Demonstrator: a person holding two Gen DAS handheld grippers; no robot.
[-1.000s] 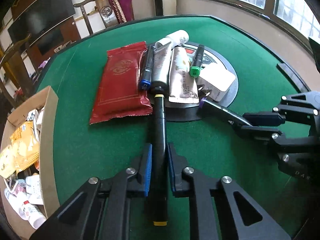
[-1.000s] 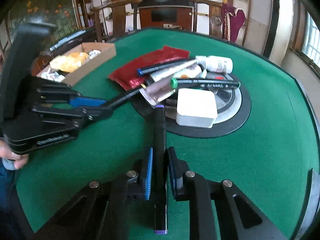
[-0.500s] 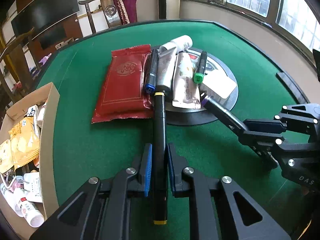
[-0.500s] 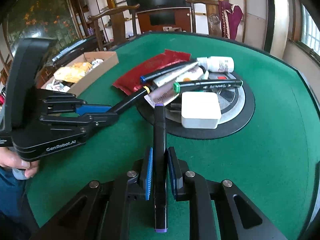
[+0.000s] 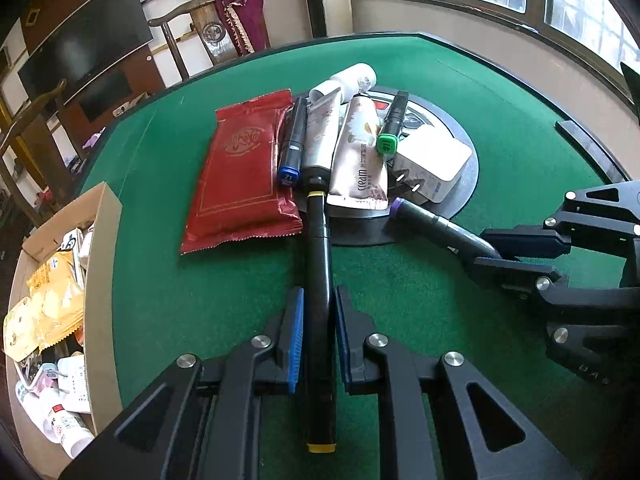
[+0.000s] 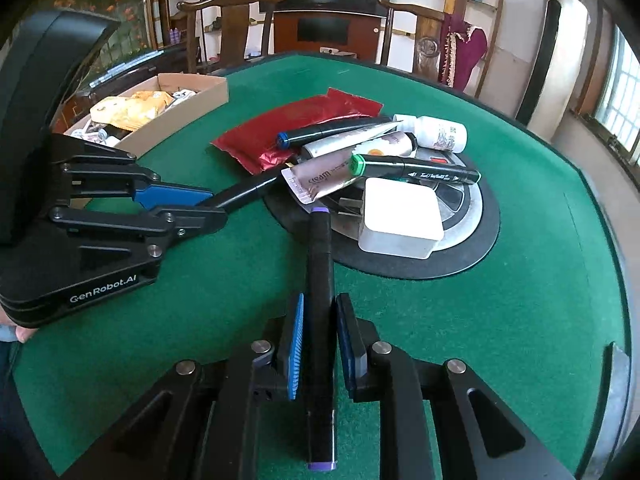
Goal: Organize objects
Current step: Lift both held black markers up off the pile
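My left gripper (image 5: 318, 304) is shut on a black marker with yellow ends (image 5: 318, 272), whose far tip rests by the pile. My right gripper (image 6: 319, 312) is shut on a black marker with purple ends (image 6: 320, 280) that points at the round plate (image 6: 480, 240). The purple marker (image 5: 436, 224) and right gripper (image 5: 516, 252) show at the right of the left wrist view. The pile holds a red packet (image 5: 244, 172), a blue-capped marker (image 5: 294, 144), two tubes (image 5: 360, 160), a green-capped marker (image 5: 392, 124), a white bottle (image 6: 436, 132) and a white box (image 6: 400, 216).
An open cardboard box (image 5: 100, 248) with snack packets and small bottles stands at the table's left edge. Bare green felt (image 6: 520, 320) spreads to the right of the plate. Wooden chairs (image 6: 232, 4) and a cabinet stand beyond the table. A person's hand (image 6: 16, 332) holds the left gripper.
Both grippers drew slightly back from the pile and turned a little. Each marker stays clamped in its gripper.
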